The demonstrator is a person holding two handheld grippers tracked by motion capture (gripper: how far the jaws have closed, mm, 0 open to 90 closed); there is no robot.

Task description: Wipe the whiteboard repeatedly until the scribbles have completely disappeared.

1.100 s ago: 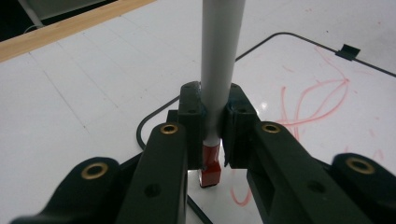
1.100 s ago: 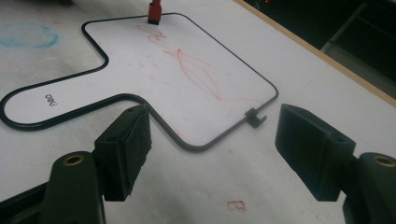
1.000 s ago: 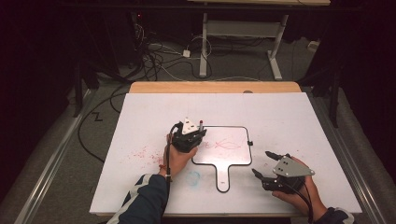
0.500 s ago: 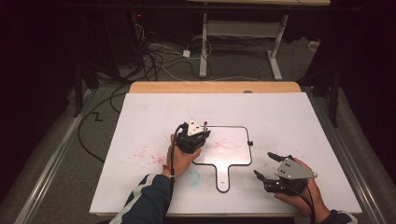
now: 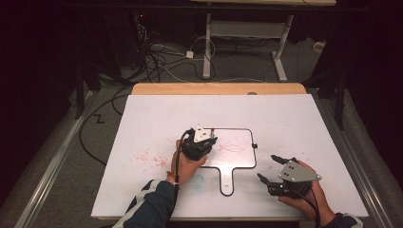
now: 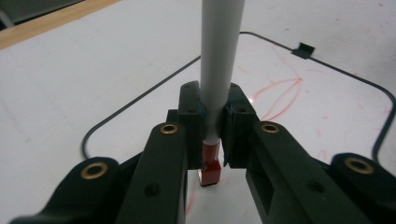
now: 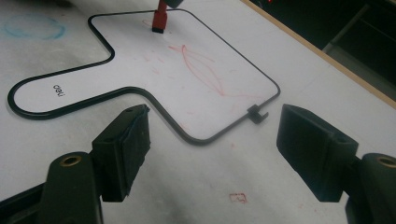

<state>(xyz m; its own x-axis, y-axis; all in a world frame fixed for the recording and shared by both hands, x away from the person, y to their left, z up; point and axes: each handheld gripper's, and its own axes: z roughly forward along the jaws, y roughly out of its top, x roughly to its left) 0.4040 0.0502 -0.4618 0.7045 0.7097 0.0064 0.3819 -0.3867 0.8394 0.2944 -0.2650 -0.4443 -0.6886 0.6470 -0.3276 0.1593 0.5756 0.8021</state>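
Observation:
A paddle-shaped whiteboard (image 5: 239, 158) with a black rim lies flat in the middle of the white table, its handle toward me. Red looping lines (image 7: 201, 67) are drawn on it. My left gripper (image 5: 199, 142) hovers over the board's left part, shut on a grey-barrelled marker (image 6: 219, 70). The marker's red end (image 6: 211, 164) points down, close above the board (image 6: 327, 107); contact is unclear. That red end (image 7: 160, 18) also appears far off in the right gripper view. My right gripper (image 5: 268, 167) rests on the table right of the handle, open and holding nothing (image 7: 212, 140).
Red marker smears (image 5: 149, 156) and a faint blue-green ring (image 5: 197, 179) mark the white table sheet left of the board. A small black clip (image 5: 254, 145) sits on the board's right rim. A wooden strip (image 5: 218, 89) edges the table's far side; cables lie on the floor beyond.
My left gripper has edged a little to the right with the marker, further over the board. The right gripper has stayed where it was.

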